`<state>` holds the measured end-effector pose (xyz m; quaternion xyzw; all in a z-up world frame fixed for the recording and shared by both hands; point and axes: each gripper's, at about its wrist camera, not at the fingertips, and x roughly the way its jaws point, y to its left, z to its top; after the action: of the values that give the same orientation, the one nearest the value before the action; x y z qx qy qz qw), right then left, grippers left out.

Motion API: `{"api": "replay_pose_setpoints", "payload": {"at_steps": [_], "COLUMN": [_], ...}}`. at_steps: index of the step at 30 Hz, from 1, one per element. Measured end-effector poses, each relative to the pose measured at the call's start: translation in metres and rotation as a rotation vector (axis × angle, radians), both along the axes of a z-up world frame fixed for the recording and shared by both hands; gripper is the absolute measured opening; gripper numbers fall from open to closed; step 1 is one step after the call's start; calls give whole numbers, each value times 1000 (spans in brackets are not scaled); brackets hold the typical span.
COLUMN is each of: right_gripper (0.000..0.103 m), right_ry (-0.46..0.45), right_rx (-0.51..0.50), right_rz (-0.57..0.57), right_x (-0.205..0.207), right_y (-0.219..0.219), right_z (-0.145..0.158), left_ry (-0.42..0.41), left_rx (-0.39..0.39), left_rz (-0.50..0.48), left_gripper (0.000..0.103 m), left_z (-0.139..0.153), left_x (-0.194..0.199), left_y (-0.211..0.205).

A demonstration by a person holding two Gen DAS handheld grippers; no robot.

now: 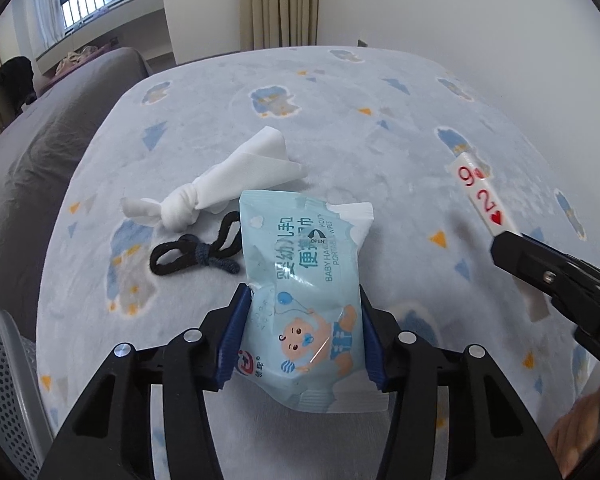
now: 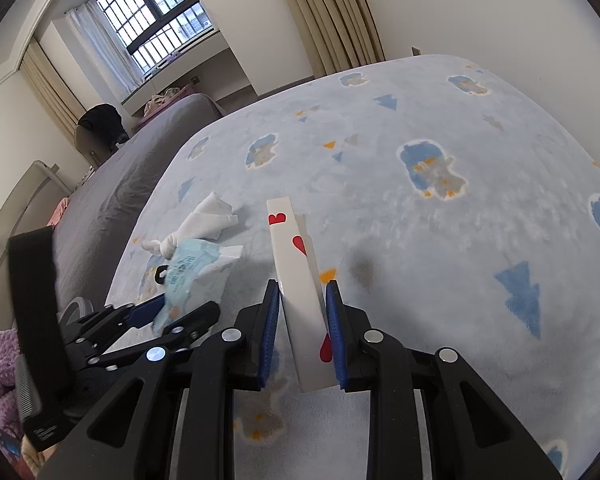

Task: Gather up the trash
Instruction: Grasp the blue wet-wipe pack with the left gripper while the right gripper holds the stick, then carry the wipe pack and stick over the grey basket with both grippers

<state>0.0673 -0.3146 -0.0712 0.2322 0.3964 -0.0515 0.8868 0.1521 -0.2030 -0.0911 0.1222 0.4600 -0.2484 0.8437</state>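
Nearest: the left gripper (image 1: 304,332) is pinching a pale blue wipes packet (image 1: 308,276) by its lower half, lifted clear of the blanket (image 1: 380,152), probably for carrying to the grey perforated basket (image 1: 4,364) showing at the bed's near left corner. Beside it, the right gripper (image 2: 303,332) is clamping two playing cards (image 2: 296,276) on edge, hearts showing, held upright above the blanket's near middle, likely as the next load of trash. Farther toward the blanket's left edge, a black hair tie (image 1: 192,254) and a knotted white tissue (image 1: 224,180) are lying uncollected, just beside each other.
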Motion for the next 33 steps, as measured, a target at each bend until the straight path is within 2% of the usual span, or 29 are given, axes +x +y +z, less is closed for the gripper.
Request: {"api": "replay_pose_setpoints", "payload": {"at_steps": [6,16,22,33], "right_gripper": [23,23,23,23], "right_ry": [3,25,-3,-21], "right_rx": [-15,-21,-34,-28], "right_rz": [6,72,195,465], "right_x": [-3,-22,-12,36], "right_y": [7,60,124,258], "right_z": [4,17,38,52], "left_ry": [-26,-99,-127,-158], "left_rx": [-17,-45,-65,-21], "left_rz": [27,179,300,524], "left_gripper": [49,49,49,49], "left_z": [20,60,72,72], "left_x": [-24,-46,-54,-48], "left_y": [34,135,205,318]}}
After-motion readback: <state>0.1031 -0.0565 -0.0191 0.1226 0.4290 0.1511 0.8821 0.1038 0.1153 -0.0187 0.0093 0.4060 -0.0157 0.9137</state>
